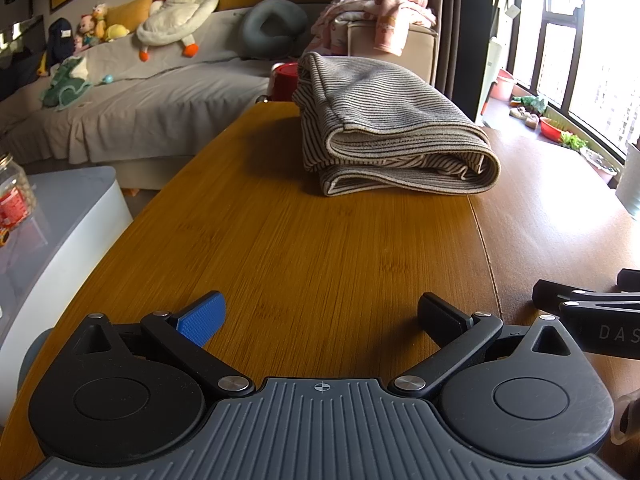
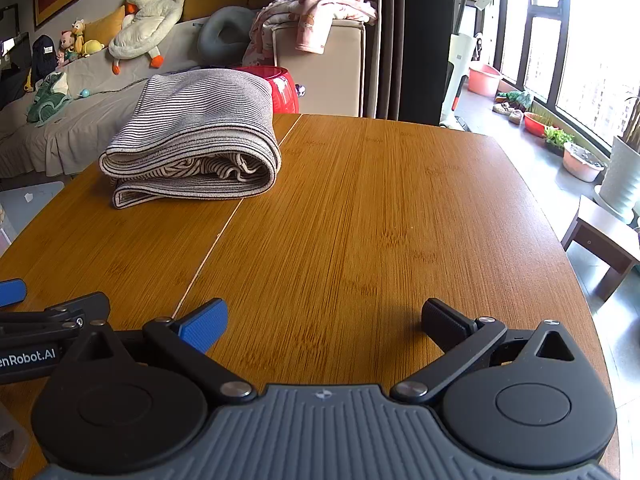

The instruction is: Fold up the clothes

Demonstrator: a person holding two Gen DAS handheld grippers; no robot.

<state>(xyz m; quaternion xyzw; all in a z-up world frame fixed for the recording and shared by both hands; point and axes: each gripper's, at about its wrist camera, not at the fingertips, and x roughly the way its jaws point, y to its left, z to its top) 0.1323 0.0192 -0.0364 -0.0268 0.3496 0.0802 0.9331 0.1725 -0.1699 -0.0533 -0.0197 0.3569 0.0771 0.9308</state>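
A grey-and-cream striped garment (image 1: pixel 384 128) lies folded in a thick bundle on the far part of the wooden table (image 1: pixel 304 248); it also shows in the right wrist view (image 2: pixel 196 136), far left. My left gripper (image 1: pixel 320 316) is open and empty, low over the near table, well short of the garment. My right gripper (image 2: pixel 324 320) is open and empty, beside the left one over the near table. The right gripper's side shows at the right edge of the left wrist view (image 1: pixel 588 312); the left gripper's side shows at the left edge of the right wrist view (image 2: pixel 48 320).
A seam (image 2: pixel 224 232) runs across the table. A red stool (image 2: pixel 280 88) and a beige box draped with pink clothes (image 2: pixel 320 40) stand beyond the far edge. A grey sofa with plush toys (image 1: pixel 132 80) is at the left; a white cabinet with a jar (image 1: pixel 16 196) is near left.
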